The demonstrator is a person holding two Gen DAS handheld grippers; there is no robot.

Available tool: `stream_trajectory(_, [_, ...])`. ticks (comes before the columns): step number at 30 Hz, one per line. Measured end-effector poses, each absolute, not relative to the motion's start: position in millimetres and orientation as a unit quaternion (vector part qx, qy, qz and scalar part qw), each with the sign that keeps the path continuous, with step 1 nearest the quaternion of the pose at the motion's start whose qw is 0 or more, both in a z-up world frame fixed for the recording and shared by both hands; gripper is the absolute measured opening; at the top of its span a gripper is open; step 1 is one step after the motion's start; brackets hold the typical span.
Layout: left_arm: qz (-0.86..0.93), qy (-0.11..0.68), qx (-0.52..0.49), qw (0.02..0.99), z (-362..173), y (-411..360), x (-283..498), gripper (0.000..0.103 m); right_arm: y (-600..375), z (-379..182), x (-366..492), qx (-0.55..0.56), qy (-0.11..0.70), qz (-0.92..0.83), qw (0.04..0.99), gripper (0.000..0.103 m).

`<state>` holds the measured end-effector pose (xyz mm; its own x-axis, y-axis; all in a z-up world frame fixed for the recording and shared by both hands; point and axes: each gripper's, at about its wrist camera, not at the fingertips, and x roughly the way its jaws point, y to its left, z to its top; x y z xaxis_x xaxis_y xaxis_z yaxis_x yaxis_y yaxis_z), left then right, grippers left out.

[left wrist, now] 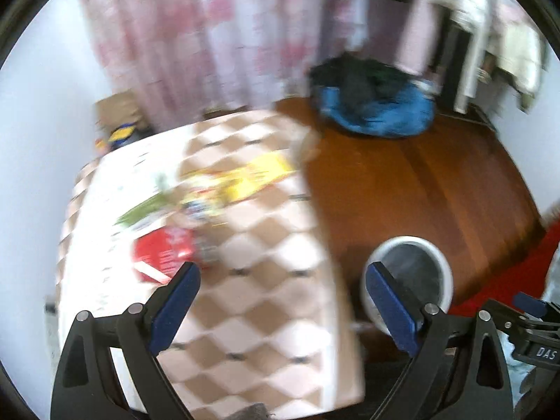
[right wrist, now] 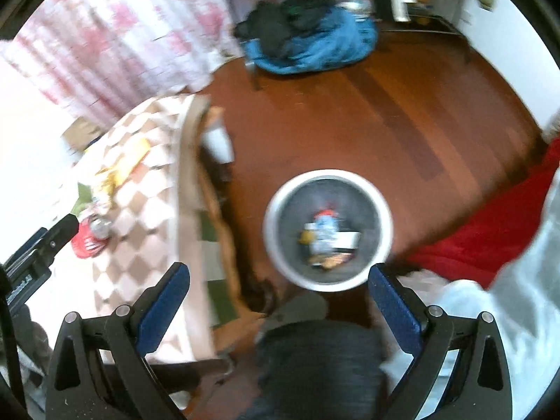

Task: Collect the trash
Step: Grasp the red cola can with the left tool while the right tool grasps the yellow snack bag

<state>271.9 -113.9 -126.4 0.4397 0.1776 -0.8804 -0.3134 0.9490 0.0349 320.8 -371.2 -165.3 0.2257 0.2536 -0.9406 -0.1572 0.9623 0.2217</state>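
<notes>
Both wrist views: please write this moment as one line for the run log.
left tongs open, empty, over table | right tongs open, empty, above bin | bin holds wrappers | red packet, yellow packet on table

Wrappers (left wrist: 210, 196) on table (left wrist: 266, 301), bin (right wrist: 329, 231) on floor (right wrist: 350, 112) right of it

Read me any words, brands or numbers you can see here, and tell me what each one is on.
"DAS": white letters on the right gripper body, cut off at the left wrist view's edge.
Left gripper body: white lettering, too blurred to read.
Red packet on the table: print too blurred.
Wrappers in the bin: unreadable.
</notes>
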Motion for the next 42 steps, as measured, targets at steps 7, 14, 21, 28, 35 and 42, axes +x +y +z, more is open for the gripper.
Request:
stream_trajectory(7, [0.223,0.525,-0.094,0.816,-171.2,6.4,228.2,0.097,-244.3,-217.5,321.4,0.043,0.644,0.227,0.729,0.103])
stream_trajectory(14, [0.087,0.593,0.129,0.79,-224.9,10.7,259.5,0.096,-182.7,-256.2,333.0,-0.014,0.673,0.231,0.703,0.103])
stream_trajectory(21, [-0.041,0.613,0.246,0.749,-260.2,-14.2,293.8,0.096,-170.5,-279.0,353.6,-0.041,0.688,0.206,0.695,0.103])
stream_trajectory(28, [-0.08,0.631,0.232,0.735,-285.0,-15.2,313.0,0.087,-171.9,-284.7,363.4,-0.049,0.692,0.202,0.692,0.103])
stream_trajectory(35, [-0.022,0.627,0.151,0.764,-277.3,5.4,288.1,0.087,-161.5,-270.7,367.3,-0.033,0.674,0.217,0.705,0.103])
stream_trajectory(42, [0.158,0.614,-0.074,0.77,-267.6,91.6,250.7,0.087,-107.6,-265.6,377.0,0.004,0.66,0.252,0.708,0.103])
